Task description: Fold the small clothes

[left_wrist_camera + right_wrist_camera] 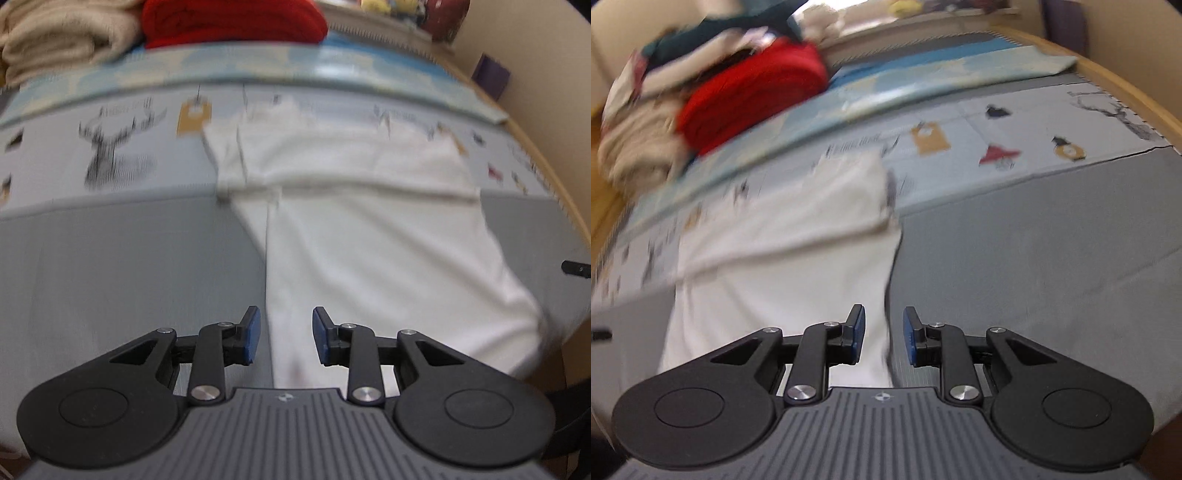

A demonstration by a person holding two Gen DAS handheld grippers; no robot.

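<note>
White cotton cloth, a small garment (362, 236), is judged soft, light and limp; it is best taken at an edge or corner. Its left edge is seen at 12 o'clock between the parted, empty pads of the left gripper (286, 334). Its right edge passes between the parted right gripper (883, 334). Further, at 11 o'clock, folded red fabric (753, 96) is stacked.

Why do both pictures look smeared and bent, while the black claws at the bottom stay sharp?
Left wrist view: the white garment and deer print are motion-blurred, straight edges bow from the fisheye lens, the left hand-held gripper is crisp. Right wrist view: heavier smear on the red cloth, the right hand-held gripper sharp.
</note>
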